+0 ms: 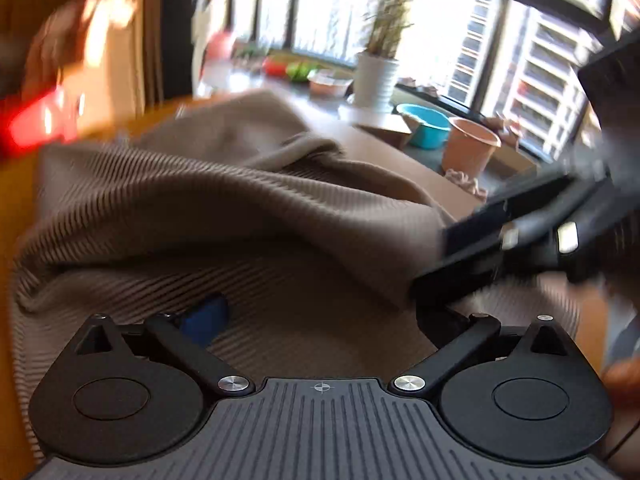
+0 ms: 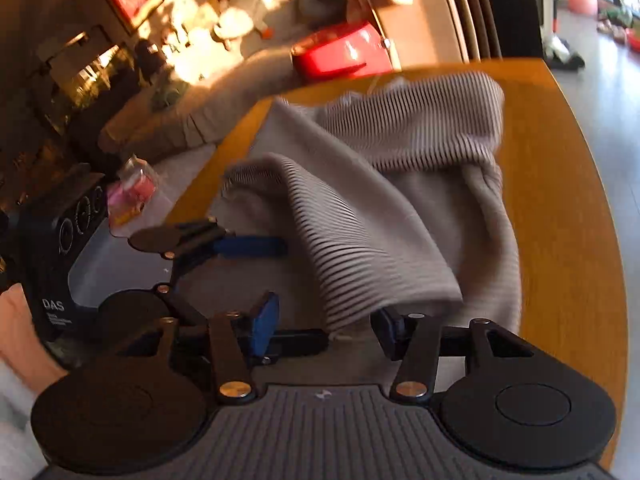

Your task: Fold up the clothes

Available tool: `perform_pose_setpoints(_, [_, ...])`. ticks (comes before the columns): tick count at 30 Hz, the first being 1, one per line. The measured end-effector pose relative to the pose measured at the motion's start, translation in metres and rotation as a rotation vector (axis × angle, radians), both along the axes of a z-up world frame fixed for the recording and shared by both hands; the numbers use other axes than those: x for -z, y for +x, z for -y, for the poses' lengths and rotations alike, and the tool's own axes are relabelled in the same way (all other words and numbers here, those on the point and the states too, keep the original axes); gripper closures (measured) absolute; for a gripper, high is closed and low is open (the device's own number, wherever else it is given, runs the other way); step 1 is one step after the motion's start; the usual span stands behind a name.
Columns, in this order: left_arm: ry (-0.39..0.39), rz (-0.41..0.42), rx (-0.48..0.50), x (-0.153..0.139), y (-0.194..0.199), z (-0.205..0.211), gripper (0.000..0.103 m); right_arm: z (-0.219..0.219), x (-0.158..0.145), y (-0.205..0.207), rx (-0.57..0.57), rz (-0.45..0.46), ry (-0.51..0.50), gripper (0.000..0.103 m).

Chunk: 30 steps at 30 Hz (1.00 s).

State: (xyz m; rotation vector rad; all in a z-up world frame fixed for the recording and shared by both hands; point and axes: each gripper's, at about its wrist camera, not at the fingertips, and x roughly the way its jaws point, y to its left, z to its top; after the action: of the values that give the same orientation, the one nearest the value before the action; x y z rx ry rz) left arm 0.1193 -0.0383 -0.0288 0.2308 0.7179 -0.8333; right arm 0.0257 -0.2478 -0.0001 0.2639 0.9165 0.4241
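wooden table (image 2: 568, 208) | ribbed sweater (image 2: 400, 200) crumpled | left jaws wide | right jaws half-spread, empty

Lit hard from the windows (image 1: 400, 12), blown out to white, with warm sun glaring on the wall (image 1: 104, 36) and on the shelf (image 2: 208, 20). Smeared by motion over the ribbed cloth (image 1: 192, 200) and the red box (image 2: 344, 52). Bent and dimmed toward the edges by the fisheye lens.

The garment (image 2: 400, 200) lies crumpled on the worktop (image 2: 560, 200). The left tool (image 2: 256, 280) sits at its left edge, the right tool (image 2: 328, 332) at its near edge.
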Motion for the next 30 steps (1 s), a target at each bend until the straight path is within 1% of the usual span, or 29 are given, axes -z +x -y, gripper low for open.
perform_pose_setpoints(1, [0.013,0.036,0.024,-0.001,-0.01,0.0,0.0,0.004,-0.004,-0.007,0.028,-0.004,-0.022,0.052])
perform_pose_setpoints(3, [0.001,0.032,0.042,-0.003,-0.013,-0.004,0.0,0.013,-0.011,-0.02,0.089,-0.01,-0.047,0.052])
perform_pose_setpoints(5, [-0.003,0.014,0.0,-0.002,-0.008,-0.009,0.0,0.023,-0.02,-0.029,0.178,0.0,0.014,0.052])
perform_pose_setpoints(7, [-0.01,-0.025,-0.07,0.002,0.002,-0.016,0.0,0.029,-0.025,-0.033,0.261,0.003,0.096,0.052])
perform_pose_setpoints(9, [-0.048,-0.051,-0.12,0.0,0.011,-0.024,0.0,0.03,-0.021,-0.026,0.329,-0.017,0.183,0.052])
perform_pose_setpoints(10, [-0.055,-0.053,-0.149,-0.002,0.014,-0.027,0.0,0.031,-0.017,-0.022,0.36,-0.034,0.218,0.052])
perform_pose_setpoints(12, [-0.056,-0.044,-0.216,-0.005,0.018,-0.034,0.0,0.029,0.001,-0.008,0.402,-0.113,0.25,0.052])
perform_pose_setpoints(13, [-0.061,-0.047,-0.243,-0.006,0.021,-0.039,0.0,0.026,0.01,-0.001,0.41,-0.15,0.266,0.055])
perform_pose_setpoints(14, [-0.066,-0.05,-0.269,-0.008,0.024,-0.043,0.0,0.023,0.017,0.009,0.408,-0.176,0.279,0.077])
perform_pose_setpoints(15, [-0.066,-0.059,-0.3,-0.007,0.028,-0.047,0.0,0.018,0.02,0.021,0.389,-0.173,0.279,0.097])
perform_pose_setpoints(16, [-0.064,-0.068,-0.334,-0.006,0.033,-0.051,0.0,0.013,0.015,0.034,0.367,-0.14,0.257,0.099])
perform_pose_setpoints(17, [-0.064,-0.071,-0.369,-0.006,0.038,-0.054,0.0,0.007,0.005,0.049,0.336,-0.076,0.22,0.099])
perform_pose_setpoints(19, [-0.062,-0.066,-0.426,-0.007,0.047,-0.06,0.0,-0.006,-0.031,0.078,0.274,0.112,0.137,0.099])
perform_pose_setpoints(22, [-0.057,-0.062,-0.489,-0.008,0.057,-0.067,0.0,-0.019,-0.099,0.102,0.204,0.419,0.048,0.1])
perform_pose_setpoints(23, [-0.056,-0.056,-0.501,-0.008,0.059,-0.068,0.0,-0.022,-0.117,0.109,0.185,0.503,0.017,0.1])
perform_pose_setpoints(24, [-0.054,-0.047,-0.501,-0.007,0.059,-0.068,0.0,-0.023,-0.126,0.113,0.175,0.555,-0.016,0.1])
perform_pose_setpoints(25, [-0.052,-0.037,-0.501,-0.006,0.059,-0.067,0.0,-0.024,-0.13,0.118,0.17,0.584,-0.049,0.1])
perform_pose_setpoints(27, [-0.03,-0.019,-0.501,-0.004,0.058,-0.063,0.0,-0.019,-0.117,0.129,0.177,0.556,-0.108,0.099])
perform_pose_setpoints(28, [-0.018,-0.013,-0.502,-0.004,0.058,-0.061,0.0,-0.015,-0.106,0.133,0.186,0.525,-0.142,0.099])
perform_pose_setpoints(30, [-0.012,-0.014,-0.501,-0.004,0.059,-0.061,0.0,-0.005,-0.068,0.14,0.227,0.396,-0.226,0.098])
